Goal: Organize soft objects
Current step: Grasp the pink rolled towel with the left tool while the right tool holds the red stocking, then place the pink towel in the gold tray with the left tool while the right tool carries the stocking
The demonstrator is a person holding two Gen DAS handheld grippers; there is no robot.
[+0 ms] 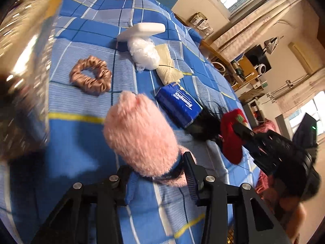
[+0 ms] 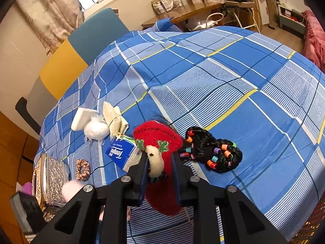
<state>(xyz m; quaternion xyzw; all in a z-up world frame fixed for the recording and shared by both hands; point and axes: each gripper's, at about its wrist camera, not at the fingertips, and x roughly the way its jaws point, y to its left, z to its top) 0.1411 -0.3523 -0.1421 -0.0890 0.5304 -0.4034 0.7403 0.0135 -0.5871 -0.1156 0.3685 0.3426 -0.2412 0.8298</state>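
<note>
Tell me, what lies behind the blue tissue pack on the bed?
Behind the blue tissue pack lie a beige folded cloth, a white plastic-wrapped ball and a white block. The pack's near end is covered by the red plush.

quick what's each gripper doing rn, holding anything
left gripper: closed on the pink fluffy thing
right gripper: closed on the red knitted toy

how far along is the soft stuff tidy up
Nothing looks put away yet. In hand: the left gripper is shut on the pink fluffy piece, and the right gripper on the red knit toy. Left on the bedspread: scrunchie, tissue pack, white bundle, beaded hairpiece.
</note>
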